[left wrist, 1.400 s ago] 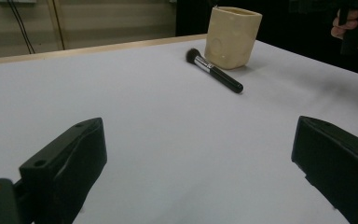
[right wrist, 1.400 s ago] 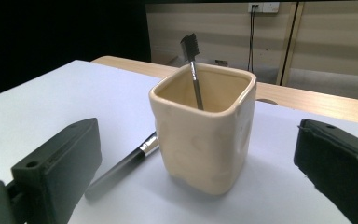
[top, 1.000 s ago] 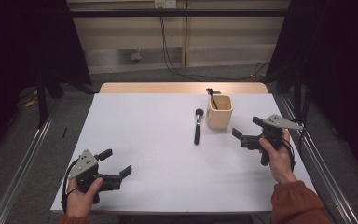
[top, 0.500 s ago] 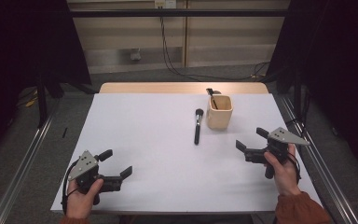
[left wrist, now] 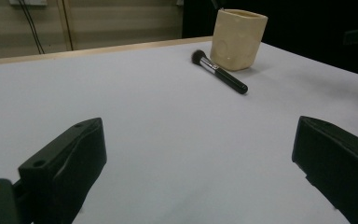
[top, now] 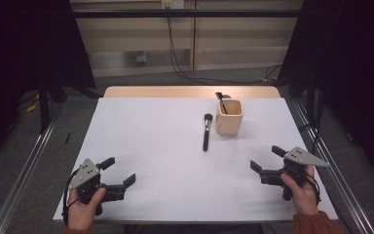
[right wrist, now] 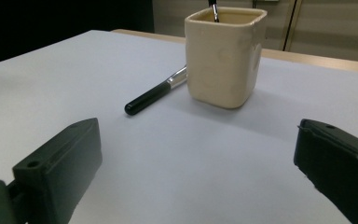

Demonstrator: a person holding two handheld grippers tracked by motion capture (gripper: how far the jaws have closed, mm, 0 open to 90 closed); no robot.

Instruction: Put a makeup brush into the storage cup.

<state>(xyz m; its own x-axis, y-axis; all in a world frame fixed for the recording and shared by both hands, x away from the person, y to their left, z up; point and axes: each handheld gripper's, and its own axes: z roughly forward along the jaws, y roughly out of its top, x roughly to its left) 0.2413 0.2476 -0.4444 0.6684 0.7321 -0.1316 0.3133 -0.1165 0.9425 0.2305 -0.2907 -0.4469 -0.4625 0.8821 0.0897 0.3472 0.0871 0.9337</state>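
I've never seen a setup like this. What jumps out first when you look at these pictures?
A cream square cup stands toward the far right of the white table, with a black-handled tool sticking out of it. Just to its left a black makeup brush lies flat. Near the front edge, a person's hands hold the left gripper and the right gripper, both with jaws open and empty.
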